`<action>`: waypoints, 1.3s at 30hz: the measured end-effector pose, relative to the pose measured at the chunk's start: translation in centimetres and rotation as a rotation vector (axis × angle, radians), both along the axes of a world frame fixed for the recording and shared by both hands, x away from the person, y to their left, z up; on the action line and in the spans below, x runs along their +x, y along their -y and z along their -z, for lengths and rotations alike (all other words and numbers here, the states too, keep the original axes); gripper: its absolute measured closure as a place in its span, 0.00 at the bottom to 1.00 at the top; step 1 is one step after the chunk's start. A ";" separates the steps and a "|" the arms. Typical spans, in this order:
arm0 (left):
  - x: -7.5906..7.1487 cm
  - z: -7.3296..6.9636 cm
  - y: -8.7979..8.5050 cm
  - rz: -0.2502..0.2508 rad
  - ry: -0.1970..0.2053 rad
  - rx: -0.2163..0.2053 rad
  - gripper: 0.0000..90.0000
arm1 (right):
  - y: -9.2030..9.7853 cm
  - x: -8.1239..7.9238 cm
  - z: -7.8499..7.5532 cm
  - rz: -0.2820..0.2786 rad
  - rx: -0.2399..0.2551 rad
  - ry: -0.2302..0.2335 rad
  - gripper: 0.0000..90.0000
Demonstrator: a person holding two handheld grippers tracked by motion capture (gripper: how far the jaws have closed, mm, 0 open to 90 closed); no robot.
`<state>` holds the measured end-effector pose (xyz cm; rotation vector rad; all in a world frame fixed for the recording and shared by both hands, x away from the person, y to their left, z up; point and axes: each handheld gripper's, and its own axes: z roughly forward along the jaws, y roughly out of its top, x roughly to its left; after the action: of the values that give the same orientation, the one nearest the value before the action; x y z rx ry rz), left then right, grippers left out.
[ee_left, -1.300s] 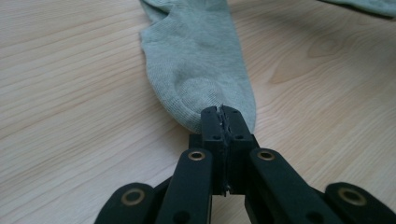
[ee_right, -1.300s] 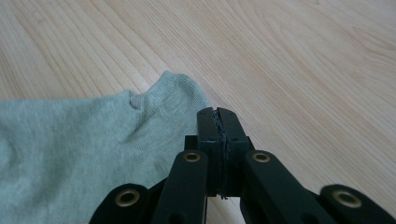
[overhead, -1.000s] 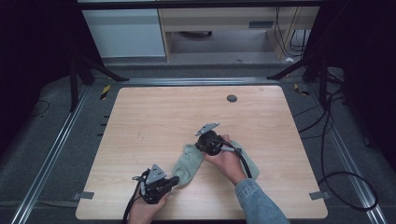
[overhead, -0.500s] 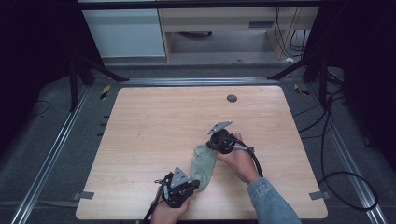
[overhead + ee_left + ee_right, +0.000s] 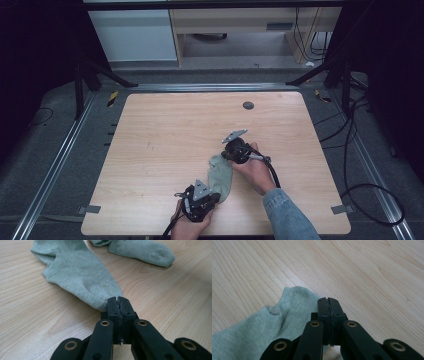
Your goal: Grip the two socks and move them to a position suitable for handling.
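A pale green sock [image 5: 221, 176] lies on the wooden table [image 5: 165, 130] near its front edge, stretched between my two grippers. At the sock's near end my left gripper [image 5: 216, 196] is shut, and in the left gripper view its jaws [image 5: 118, 300] pinch the sock's [image 5: 75, 272] edge. My right gripper [image 5: 223, 155] holds the far end. In the right gripper view its jaws [image 5: 329, 301] are shut over the sock's [image 5: 274, 330] rim. A second sock [image 5: 142, 250] of the same colour lies just beyond the first.
A small dark round cap [image 5: 248, 105] sits in the table near its far edge. Metal rails frame the table, with black cables [image 5: 350, 150] on the floor at the right. Pale cabinets [image 5: 135, 30] stand behind the table.
Both grippers have moved to the right and the sock has come along with them. The left gripper went farther, along the front edge. Both sets of jaws stayed shut.
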<state>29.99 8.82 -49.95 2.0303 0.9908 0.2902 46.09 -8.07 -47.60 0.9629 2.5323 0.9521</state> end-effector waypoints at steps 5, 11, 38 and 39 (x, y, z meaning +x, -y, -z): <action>-0.1 0.3 0.3 0.004 -0.005 -0.009 0.99 | 0.0 0.2 0.2 0.005 0.002 0.000 1.00; -0.2 0.2 0.3 -0.002 0.003 -0.009 0.98 | -0.3 0.2 0.4 0.005 0.005 0.000 0.99; 3.9 -3.8 -1.4 -0.014 0.058 -0.046 0.19 | 3.6 -3.3 -4.0 0.089 0.099 0.114 0.40; 4.3 -4.0 -1.4 -0.010 0.059 -0.043 0.19 | 4.0 -3.7 -4.1 0.093 0.108 0.120 0.43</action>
<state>34.30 10.24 -45.91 1.9674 0.9631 0.3300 42.41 -12.06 -43.47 1.0122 2.3371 1.0938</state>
